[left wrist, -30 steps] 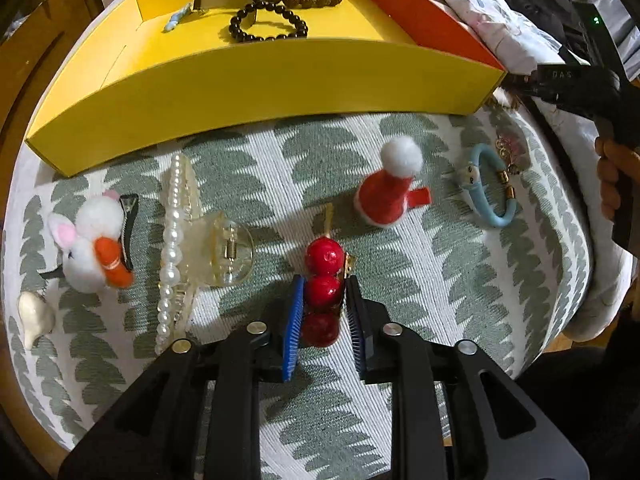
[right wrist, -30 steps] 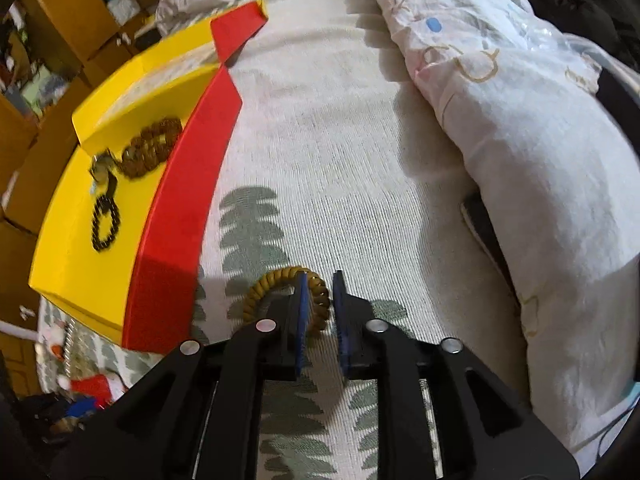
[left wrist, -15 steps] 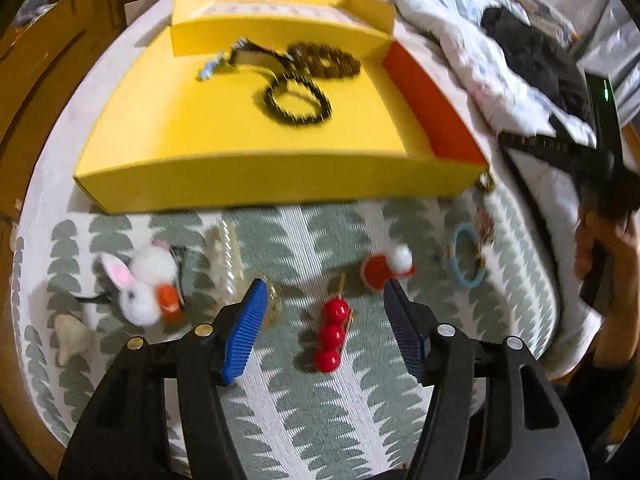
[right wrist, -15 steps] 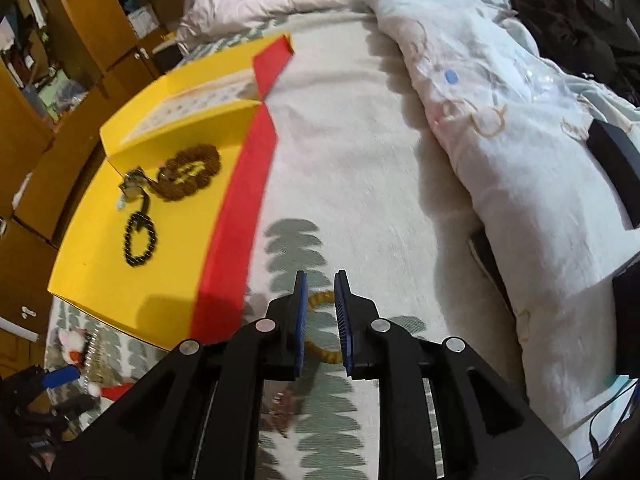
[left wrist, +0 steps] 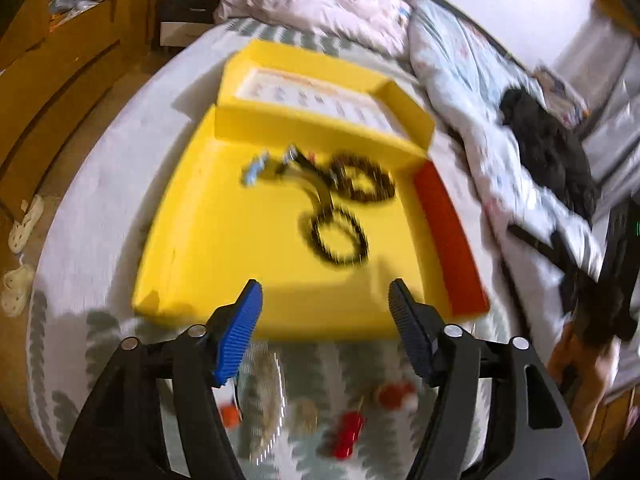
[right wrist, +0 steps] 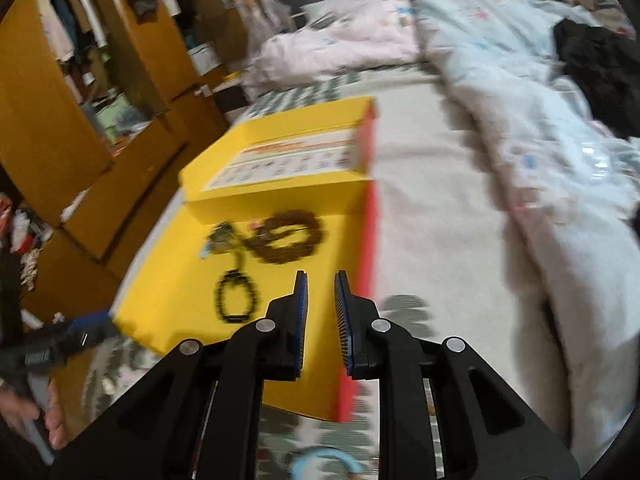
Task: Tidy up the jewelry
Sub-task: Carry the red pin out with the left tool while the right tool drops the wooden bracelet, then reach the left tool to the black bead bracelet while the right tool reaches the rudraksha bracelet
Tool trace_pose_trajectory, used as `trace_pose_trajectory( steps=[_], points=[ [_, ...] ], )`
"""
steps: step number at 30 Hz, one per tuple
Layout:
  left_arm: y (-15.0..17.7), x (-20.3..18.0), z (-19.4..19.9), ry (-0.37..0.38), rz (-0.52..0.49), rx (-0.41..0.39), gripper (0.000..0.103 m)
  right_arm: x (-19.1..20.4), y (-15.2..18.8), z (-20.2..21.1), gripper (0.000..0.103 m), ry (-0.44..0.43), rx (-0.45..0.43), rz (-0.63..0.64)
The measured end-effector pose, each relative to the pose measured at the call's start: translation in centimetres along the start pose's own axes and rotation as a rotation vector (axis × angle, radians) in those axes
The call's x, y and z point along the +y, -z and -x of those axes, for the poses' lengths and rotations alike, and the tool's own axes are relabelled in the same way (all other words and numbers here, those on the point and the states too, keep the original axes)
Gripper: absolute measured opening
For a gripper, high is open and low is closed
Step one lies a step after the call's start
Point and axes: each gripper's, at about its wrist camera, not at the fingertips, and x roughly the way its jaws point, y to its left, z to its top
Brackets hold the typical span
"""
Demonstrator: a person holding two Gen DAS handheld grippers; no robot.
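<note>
A yellow box [left wrist: 224, 248] with a red side wall [left wrist: 448, 240] lies open on the bed. In it are a black bead bracelet [left wrist: 338, 238], a brown bead bracelet [left wrist: 366, 182] and a clip [left wrist: 298, 166]. My left gripper [left wrist: 324, 332] is open and empty, raised above the box's near edge. A red ball clip [left wrist: 348, 434], a red santa-hat clip [left wrist: 394, 394] and a pearl clip [left wrist: 276, 384] lie on the leaf-pattern cloth below it. My right gripper [right wrist: 321, 320] hangs over the box [right wrist: 168, 304], jaws slightly apart, nothing seen between them. A blue hair tie [right wrist: 324, 460] lies below.
A rumpled quilt [left wrist: 460, 80] and black clothes [left wrist: 552, 152] cover the bed to the right. Wooden wardrobes [right wrist: 52, 112] stand on the left. The other handheld gripper [left wrist: 616, 264] shows at the right edge of the left view.
My left gripper let go of the red ball clip, opened wide and rose. My right gripper lifted off the brown coil hair tie, which is out of sight, and moved left over the box.
</note>
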Motion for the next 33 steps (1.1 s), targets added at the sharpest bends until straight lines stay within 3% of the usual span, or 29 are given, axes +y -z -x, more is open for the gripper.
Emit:
trace_pose_trajectory(
  steps=[3,9,16,33],
  points=[
    [-1.9,1.0,-2.0,-0.021,0.042,0.010,0.069,2.2,0.1,-2.0,0.020,-0.023,0.044,0.032],
    [-2.7,0.8,-6.6,-0.021,0.040,0.114,0.069,6.2,0.4,-6.9,0.020,0.035,0.139,0.157],
    [-2.3,-0.5,-10.0,-0.051,0.002,0.189,0.069,4.5,-2.6,-10.1,0.020,0.013,0.183,0.056],
    [-2.2,-0.6,-12.3,-0.169,-0.055,0.227,0.068,5.8,-4.7,-18.0,0.020,-0.008,0.364,0.168]
  ],
)
